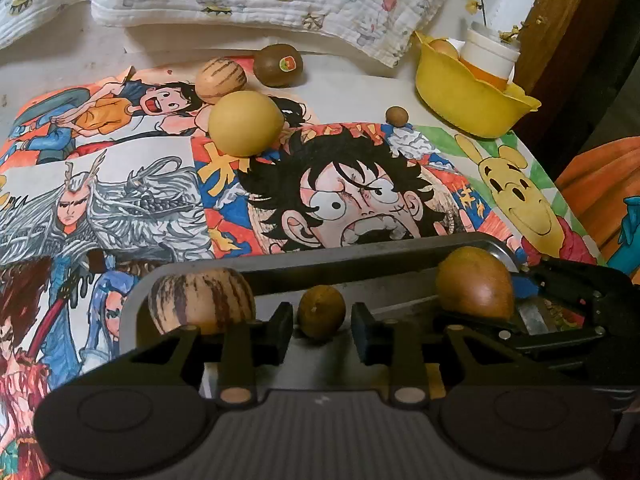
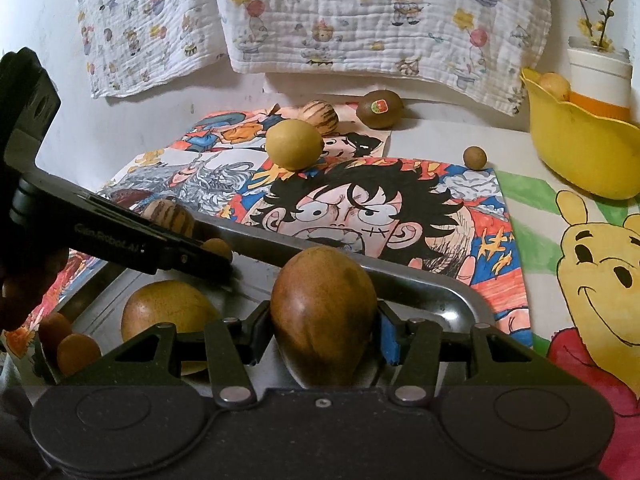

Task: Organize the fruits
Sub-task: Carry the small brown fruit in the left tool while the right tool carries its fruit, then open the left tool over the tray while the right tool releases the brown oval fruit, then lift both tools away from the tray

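Right wrist: mango (image 2: 324, 312) between hand-held gripper (image 2: 322, 330) fingers.

On the desk (image 2: 440, 136), a metal tray (image 2: 460, 300) lies nearest, holding an oval fruit (image 2: 324, 312) at its right, a round fruit (image 2: 168, 312) to the left of that, and a striped fruit (image 1: 200, 300) and a small fruit (image 1: 321, 311) at the far-left side. Beyond the tray, on drawn sheets (image 1: 360, 200), sits a large round fruit (image 1: 246, 124), with another striped fruit (image 1: 221, 79) and a kiwi (image 1: 278, 65) behind it. A tiny round fruit (image 1: 397, 115) lies to the right, and a bowl (image 1: 468, 100) stands at far right; a cloth (image 2: 360, 20) hangs behind.
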`<state>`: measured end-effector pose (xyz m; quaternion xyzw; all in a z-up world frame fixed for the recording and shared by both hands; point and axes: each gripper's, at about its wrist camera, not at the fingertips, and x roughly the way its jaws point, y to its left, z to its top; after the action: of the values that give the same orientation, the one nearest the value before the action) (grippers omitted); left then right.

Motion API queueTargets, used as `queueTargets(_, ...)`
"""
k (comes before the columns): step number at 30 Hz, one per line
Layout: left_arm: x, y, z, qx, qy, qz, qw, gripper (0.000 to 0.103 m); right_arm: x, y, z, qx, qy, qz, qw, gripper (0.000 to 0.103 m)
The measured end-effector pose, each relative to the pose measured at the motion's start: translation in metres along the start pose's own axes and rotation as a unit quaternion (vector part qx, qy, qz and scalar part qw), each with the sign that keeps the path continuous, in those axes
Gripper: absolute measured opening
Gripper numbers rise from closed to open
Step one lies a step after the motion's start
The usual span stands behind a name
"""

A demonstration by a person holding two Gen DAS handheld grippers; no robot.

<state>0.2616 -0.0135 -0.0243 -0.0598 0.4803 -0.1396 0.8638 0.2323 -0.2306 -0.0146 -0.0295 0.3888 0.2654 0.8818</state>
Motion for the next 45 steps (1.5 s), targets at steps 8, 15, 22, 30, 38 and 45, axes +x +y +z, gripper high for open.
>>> queueTargets(8, -0.019, -0.004, -0.01, 0.004, -0.023, -0.001, 0.9997, 0.051, -0.014, 0.0, -0.008, 0.019, -0.01, -0.003, 1.0, 0.063)
queueTargets(15, -0.051, -0.006, -0.025, 0.007, -0.074, 0.013, 0.9972, 0.073, -0.044, 0.004, -0.018, 0.051, -0.049, -0.005, 0.997, 0.077)
queueTargets(22, -0.082, -0.009, -0.049, 0.02, -0.115, 0.034, 0.9926, 0.096, -0.07, 0.025, -0.024, 0.046, -0.081, -0.002, 0.996, 0.093)
queueTargets(30, -0.115, -0.004, -0.091, 0.031, -0.146, 0.054, 0.9873, 0.102, -0.088, 0.05, -0.038, 0.03, -0.094, 0.013, 0.995, 0.102)
queueTargets(38, -0.125, -0.004, -0.126, 0.04, -0.147, 0.082, 0.9849, 0.102, -0.1, 0.068, -0.056, -0.003, -0.095, 0.008, 0.995, 0.102)
queueTargets(45, -0.128, -0.008, -0.141, 0.055, -0.143, 0.089, 0.9842, 0.102, -0.109, 0.073, -0.07, -0.019, -0.088, -0.007, 0.996, 0.102)
